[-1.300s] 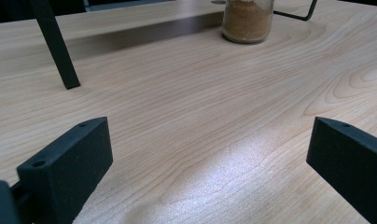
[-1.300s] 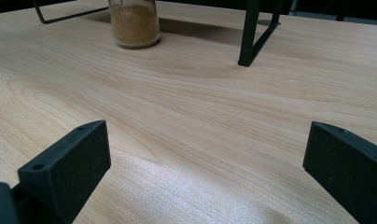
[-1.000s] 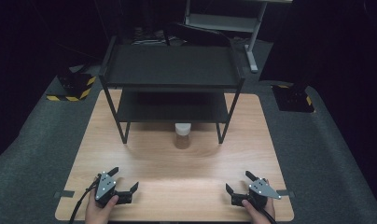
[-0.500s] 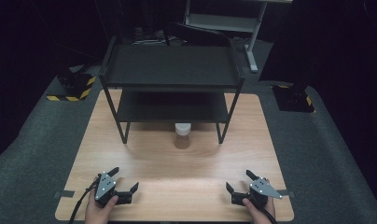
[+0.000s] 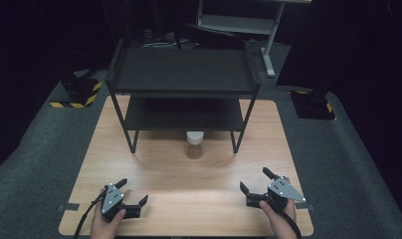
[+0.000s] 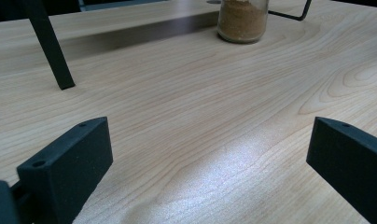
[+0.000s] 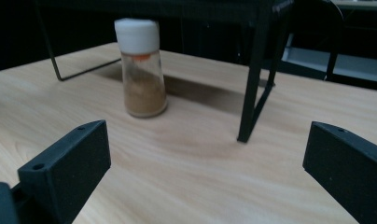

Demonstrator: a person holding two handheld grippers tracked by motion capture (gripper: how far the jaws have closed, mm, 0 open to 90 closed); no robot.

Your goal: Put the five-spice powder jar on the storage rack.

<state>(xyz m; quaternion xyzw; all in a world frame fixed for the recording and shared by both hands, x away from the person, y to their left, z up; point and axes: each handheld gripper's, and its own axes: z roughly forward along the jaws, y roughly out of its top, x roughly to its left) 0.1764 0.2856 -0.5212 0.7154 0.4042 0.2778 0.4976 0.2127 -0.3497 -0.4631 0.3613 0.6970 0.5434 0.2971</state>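
Note:
A small glass jar point(image 5: 194, 144) with a white cap and brown powder stands upright on the wooden table point(image 5: 189, 184), just in front of the black two-level rack point(image 5: 183, 69). The same jar point(image 7: 141, 70) is ahead and left in the right gripper view, and its lower part point(image 6: 242, 21) sits at the top of the left gripper view. My left gripper point(image 5: 133, 194) rests open near the table's front left edge. At the front right my right gripper point(image 5: 254, 180) is open too. Both hold nothing and are far from the jar.
The rack's thin black legs point(image 5: 132, 142) point(image 5: 235, 142) stand on the table either side of the jar; one leg point(image 7: 254, 93) is close in the right gripper view. Dark floor surrounds the table, with yellow-black striped blocks point(image 5: 74, 97) at the left.

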